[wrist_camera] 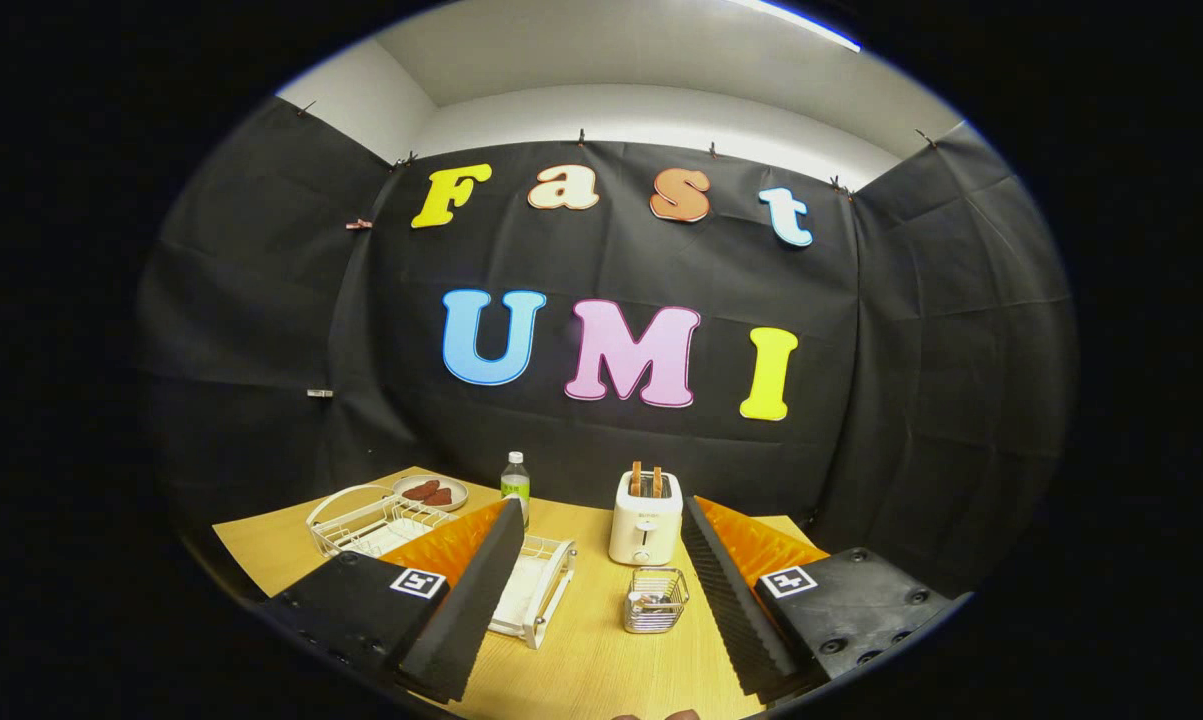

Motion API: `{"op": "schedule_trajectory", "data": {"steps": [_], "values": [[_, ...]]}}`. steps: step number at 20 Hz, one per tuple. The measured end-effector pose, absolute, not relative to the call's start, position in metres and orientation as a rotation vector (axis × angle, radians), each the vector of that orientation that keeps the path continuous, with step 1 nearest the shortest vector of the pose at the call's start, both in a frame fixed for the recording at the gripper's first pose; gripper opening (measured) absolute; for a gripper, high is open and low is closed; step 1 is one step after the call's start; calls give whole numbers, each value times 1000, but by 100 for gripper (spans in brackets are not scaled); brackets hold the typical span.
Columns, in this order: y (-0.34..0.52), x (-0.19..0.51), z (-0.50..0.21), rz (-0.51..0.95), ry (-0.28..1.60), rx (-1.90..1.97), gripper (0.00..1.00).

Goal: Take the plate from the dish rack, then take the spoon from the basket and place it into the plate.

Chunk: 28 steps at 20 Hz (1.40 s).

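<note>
Plate (536, 585) first: something flat and pale lies in the white dish rack (551, 600) just ahead of the left finger, half hidden behind it, and I take this for the plate, though too little shows to be sure. It is probably stiff, smooth and breakable, so a grip across its rim (the only part thin enough to pinch) seems safest, lifted slowly clear of the rack's bars. The spoon (649, 600) seems to rest in the small wire basket (656, 600) between the fingers and a little ahead; it looks light and slick, best pinched at the handle. The fingers (601, 590) stand wide apart and hold nothing. The counter (581, 660) is smooth pale wood, level, and likely lets things slide. Beyond the basket stands a white toaster (646, 520) with two slices up, a bottle (515, 485) to its left, and further left a second wire rack (366, 520) beside a small dish of food (431, 492). Black cloth walls close the booth in.
</note>
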State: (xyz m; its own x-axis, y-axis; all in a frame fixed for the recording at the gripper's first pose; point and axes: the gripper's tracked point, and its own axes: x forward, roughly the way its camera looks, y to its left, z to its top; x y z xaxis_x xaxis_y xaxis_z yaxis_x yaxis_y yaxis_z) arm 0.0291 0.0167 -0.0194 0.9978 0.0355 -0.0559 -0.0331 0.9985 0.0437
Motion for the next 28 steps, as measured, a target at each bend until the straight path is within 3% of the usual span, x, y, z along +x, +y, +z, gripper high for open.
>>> {"op": "schedule_trajectory", "data": {"steps": [6, 18, 28], "values": [[31, 57, -31, 79, 97, 66, 98], [137, 168, -63, 351, 340, 94, 98], [171, 224, -139, 314, 661, 189, 98]]}}
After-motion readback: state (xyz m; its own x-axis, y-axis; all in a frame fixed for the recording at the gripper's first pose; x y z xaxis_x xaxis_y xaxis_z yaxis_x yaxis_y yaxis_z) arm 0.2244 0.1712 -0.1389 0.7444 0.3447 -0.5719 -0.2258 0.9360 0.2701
